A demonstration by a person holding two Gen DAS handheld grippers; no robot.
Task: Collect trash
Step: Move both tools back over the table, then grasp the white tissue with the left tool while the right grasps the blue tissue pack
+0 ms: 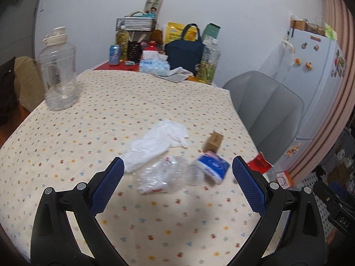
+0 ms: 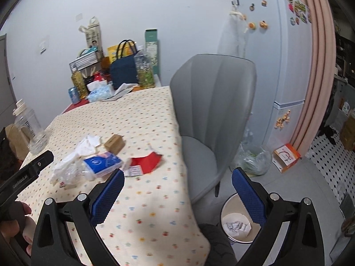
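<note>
Trash lies on the dotted tablecloth (image 1: 66,146): a crumpled white tissue (image 1: 155,144), a crushed clear plastic bottle (image 1: 164,176), a blue tissue pack (image 1: 213,168), a small brown box (image 1: 213,142) and a red wrapper (image 1: 259,163). My left gripper (image 1: 177,175) is open and empty, just short of the bottle and blue pack. In the right wrist view I see the blue pack (image 2: 103,163), red wrapper (image 2: 147,161) and brown box (image 2: 114,143). My right gripper (image 2: 177,186) is open and empty over the table's right edge. A bin (image 2: 236,221) with paper stands on the floor below.
A big clear jug (image 1: 58,68) stands at the table's left. Bags, bottles, a can and a tissue box (image 1: 153,64) crowd the far end. A grey chair (image 2: 210,115) is at the right side, a fridge (image 2: 284,51) beyond it, a plastic bag (image 2: 255,158) on the floor.
</note>
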